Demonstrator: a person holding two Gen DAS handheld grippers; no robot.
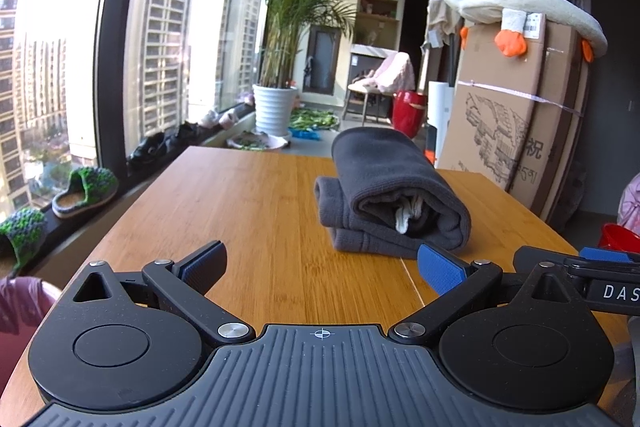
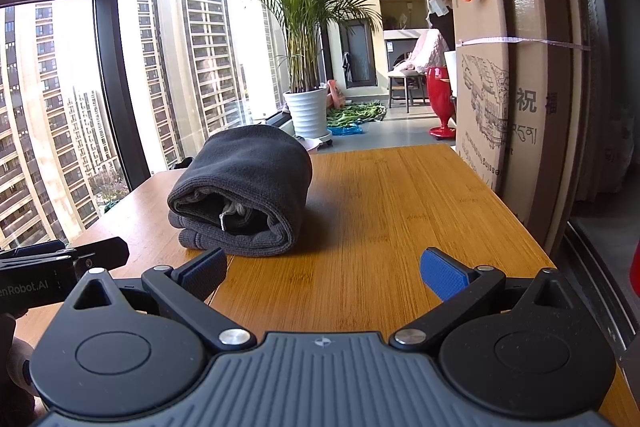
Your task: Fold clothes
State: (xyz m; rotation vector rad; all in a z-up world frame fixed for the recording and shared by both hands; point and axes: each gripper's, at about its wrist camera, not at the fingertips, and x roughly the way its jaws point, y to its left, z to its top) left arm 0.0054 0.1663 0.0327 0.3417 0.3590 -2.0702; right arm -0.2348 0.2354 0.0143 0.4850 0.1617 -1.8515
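Folded dark garment point(image 1: 390, 193) sits mid-tabletop point(image 1: 248, 195), long axis running toward far edge. Left gripper point(image 1: 322, 267) and right gripper point(image 2: 324, 269) both wide, empty, near edge; bundle lies between them, roughly equidistant.

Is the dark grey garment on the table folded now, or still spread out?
Folded. The dark grey garment sits as a compact, stacked bundle on the wooden table, rounded fold on top, layered edges showing at its near end.
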